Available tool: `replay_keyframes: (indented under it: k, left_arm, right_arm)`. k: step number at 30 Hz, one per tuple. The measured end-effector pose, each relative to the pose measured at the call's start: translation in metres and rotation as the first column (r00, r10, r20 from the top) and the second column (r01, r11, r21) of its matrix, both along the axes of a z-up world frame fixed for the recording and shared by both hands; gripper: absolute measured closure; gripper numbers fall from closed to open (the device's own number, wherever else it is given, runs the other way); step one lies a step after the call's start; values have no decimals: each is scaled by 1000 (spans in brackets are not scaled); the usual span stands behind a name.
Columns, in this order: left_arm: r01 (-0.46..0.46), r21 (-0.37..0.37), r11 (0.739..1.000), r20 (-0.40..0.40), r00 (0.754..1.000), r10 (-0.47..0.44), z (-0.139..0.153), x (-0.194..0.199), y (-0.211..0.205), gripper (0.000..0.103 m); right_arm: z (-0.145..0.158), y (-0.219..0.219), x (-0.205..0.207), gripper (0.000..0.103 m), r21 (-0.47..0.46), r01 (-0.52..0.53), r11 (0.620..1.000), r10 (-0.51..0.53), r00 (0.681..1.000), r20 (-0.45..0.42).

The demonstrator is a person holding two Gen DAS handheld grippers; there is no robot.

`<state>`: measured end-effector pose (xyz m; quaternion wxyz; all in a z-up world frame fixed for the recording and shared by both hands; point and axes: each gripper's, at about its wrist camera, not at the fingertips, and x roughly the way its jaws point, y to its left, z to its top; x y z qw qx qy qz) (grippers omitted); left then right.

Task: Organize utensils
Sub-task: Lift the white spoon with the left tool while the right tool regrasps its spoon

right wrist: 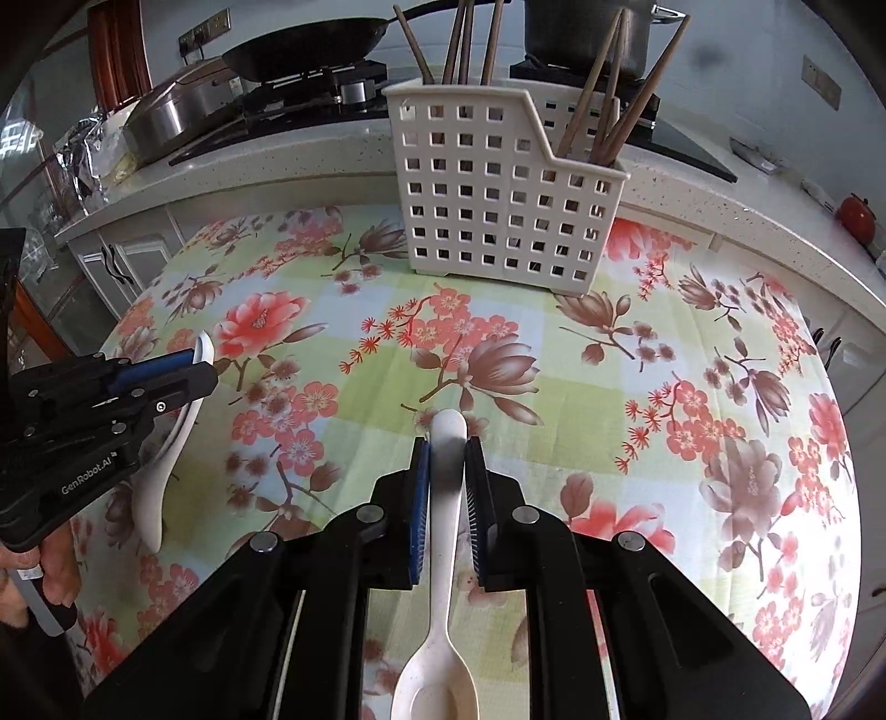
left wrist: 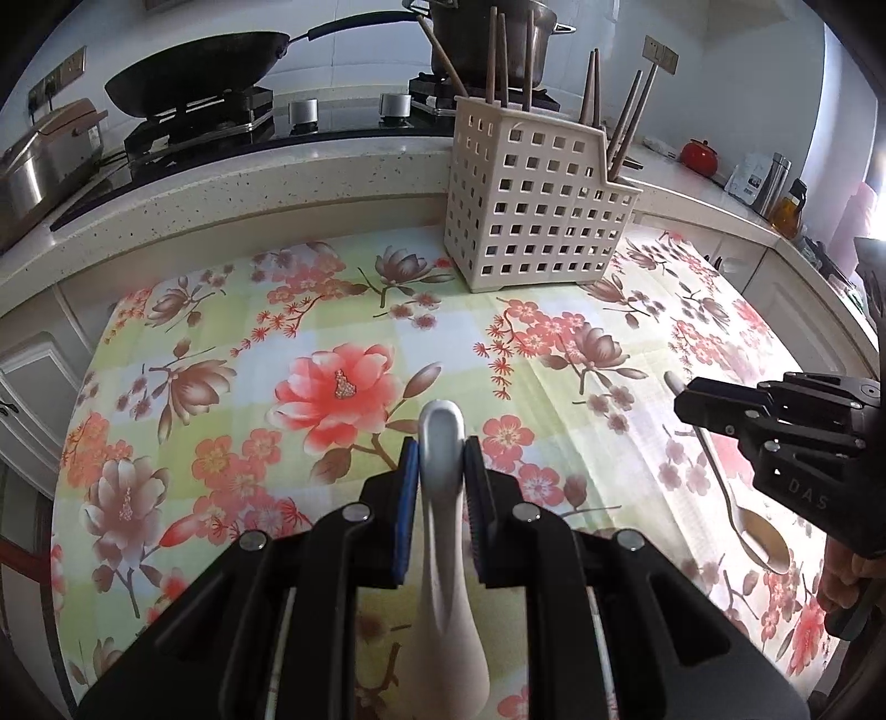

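- The left hand-held gripper is clamped on the handle of a white ladle, its bowl end toward the camera, over the flowered cloth.
- The right hand-held gripper grips the handle of a white spoon, bowl nearest the lens.
- In the left view the spoon shows a golden bowl beneath the right gripper, just above the cloth.
- Farther on, a white perforated caddy stands upright at the cloth's far edge, chopsticks leaning in its compartments.
- Behind it the counter carries a stove with a black wok and a steel pot.
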<state>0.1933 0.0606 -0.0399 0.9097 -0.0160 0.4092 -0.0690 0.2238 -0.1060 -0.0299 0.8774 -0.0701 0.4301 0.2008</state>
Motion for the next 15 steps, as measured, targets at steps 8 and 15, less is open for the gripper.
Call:
replay_keyframes:
  k: [8, 15]
  left_arm:
    - [3, 3, 1000, 67, 998, -4, 34, -25, -12, 87]
    - [17, -8, 1000, 100, 995, -16, 54, -41, -26, 87]
  right_arm:
    - [37, -38, -31, 90, 66, 18, 998, -23, 997, 75]
    - [48, -56, -50, 90, 98, 21, 995, -31, 994, 105]
